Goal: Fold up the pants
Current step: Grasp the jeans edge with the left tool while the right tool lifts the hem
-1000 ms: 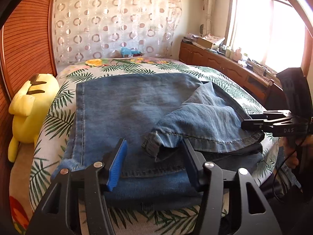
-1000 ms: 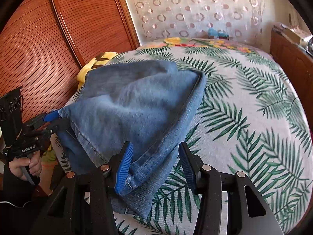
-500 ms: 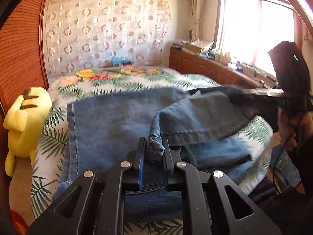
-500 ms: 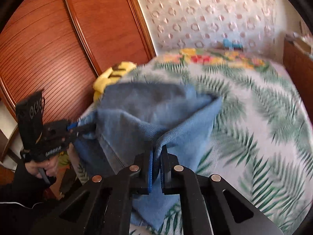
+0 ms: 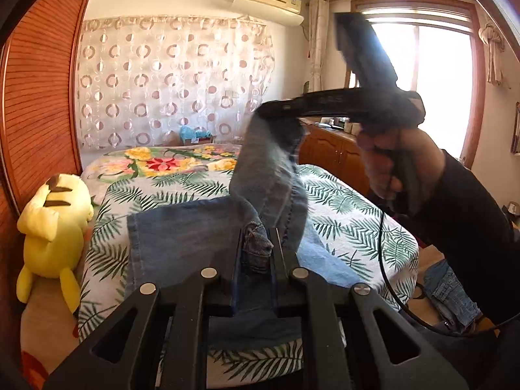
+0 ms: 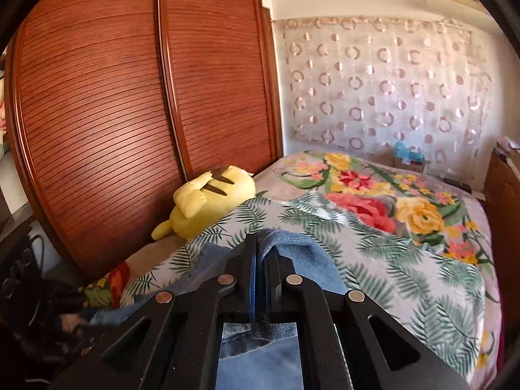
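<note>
Blue jeans (image 5: pixel 182 230) lie partly on the leaf-print bed (image 5: pixel 351 214), with one end lifted. At the bottom of the left wrist view my left gripper (image 5: pixel 257 237) is shut on a bunched hem of the denim. Higher up, a hand holds my right gripper (image 5: pixel 271 110), which pinches the raised edge so the cloth hangs down in a blurred fold. The right wrist view shows my right gripper (image 6: pixel 265 243) shut on a thin fold of jeans (image 6: pixel 302 253), with more denim hanging below the fingers.
A yellow plush toy (image 5: pixel 55 224) lies along the bed's left edge against the wooden wardrobe doors (image 6: pixel 130 97). A low wooden cabinet (image 5: pixel 331 152) runs under the window on the right. Another denim garment (image 5: pixel 451 292) lies on the floor at the right.
Both grippers went from open around the jeans' edge to shut on it, then rose. The right one went higher and lifted its corner well off the bed.
</note>
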The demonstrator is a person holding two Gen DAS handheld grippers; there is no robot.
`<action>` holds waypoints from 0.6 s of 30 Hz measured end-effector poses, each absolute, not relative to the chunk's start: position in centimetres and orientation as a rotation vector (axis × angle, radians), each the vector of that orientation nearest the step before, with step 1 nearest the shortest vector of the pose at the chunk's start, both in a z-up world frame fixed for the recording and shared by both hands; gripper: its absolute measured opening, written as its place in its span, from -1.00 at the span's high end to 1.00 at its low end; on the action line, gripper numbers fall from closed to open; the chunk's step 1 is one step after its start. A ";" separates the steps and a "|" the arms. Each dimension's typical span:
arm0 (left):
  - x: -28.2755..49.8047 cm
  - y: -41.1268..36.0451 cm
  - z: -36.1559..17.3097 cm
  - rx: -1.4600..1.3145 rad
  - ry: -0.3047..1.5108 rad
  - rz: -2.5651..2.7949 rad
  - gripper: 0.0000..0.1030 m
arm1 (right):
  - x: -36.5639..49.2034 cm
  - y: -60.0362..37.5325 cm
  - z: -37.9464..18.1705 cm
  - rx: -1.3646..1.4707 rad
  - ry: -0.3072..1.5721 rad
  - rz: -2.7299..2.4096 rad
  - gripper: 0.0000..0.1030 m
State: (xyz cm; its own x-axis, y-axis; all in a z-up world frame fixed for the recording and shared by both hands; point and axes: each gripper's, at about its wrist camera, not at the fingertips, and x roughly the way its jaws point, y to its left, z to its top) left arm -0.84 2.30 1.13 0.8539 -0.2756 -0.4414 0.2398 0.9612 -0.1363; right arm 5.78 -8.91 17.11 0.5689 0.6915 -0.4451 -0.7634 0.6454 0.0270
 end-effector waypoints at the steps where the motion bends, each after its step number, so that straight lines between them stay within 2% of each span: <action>1: -0.8 2.6 0.9 -0.081 0.484 -0.265 0.71 | 6.4 -8.1 16.7 -0.178 0.461 0.871 0.94; 7: -0.5 4.6 -2.5 -0.116 0.572 -0.211 0.71 | 12.1 -3.5 14.6 -0.225 0.584 0.923 0.94; 18: 0.4 6.3 -6.6 -0.164 0.684 -0.164 0.71 | 15.4 5.3 9.9 -0.300 0.738 0.893 0.93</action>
State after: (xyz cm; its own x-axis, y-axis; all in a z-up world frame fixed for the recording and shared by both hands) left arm 0.44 6.30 -6.56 0.7634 -0.2035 -0.6130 0.0962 0.9743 -0.2037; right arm 15.39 5.31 9.87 0.4054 0.5967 -0.6926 -0.7929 0.6066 0.0585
